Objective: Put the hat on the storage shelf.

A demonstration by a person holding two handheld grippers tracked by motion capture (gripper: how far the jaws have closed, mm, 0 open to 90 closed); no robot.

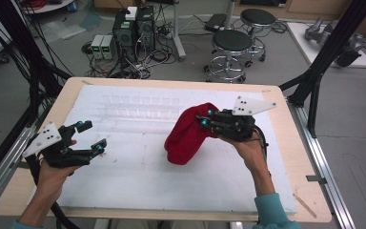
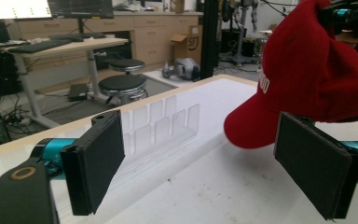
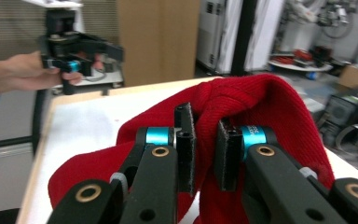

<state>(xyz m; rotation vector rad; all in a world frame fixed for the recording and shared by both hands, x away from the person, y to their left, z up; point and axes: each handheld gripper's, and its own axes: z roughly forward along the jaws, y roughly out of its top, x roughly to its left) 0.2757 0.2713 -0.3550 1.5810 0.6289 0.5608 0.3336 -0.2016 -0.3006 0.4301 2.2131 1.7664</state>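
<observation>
The table [image 1: 286,157] carries a white foam sheet [image 1: 138,162] across most of its top. A clear slotted rack [image 1: 140,102] lies on the sheet behind the red knit cap [image 1: 186,136]. The cap hangs over the sheet right of centre, its lower edge at or near the foam; contact cannot be confirmed. The right tool [image 1: 205,118] is clamped on a fold of the cap's upper part, pads pressing the fabric from both sides. The left tool [image 1: 89,138] sits well left of the cap, jaws wide apart, nothing between them.
</observation>
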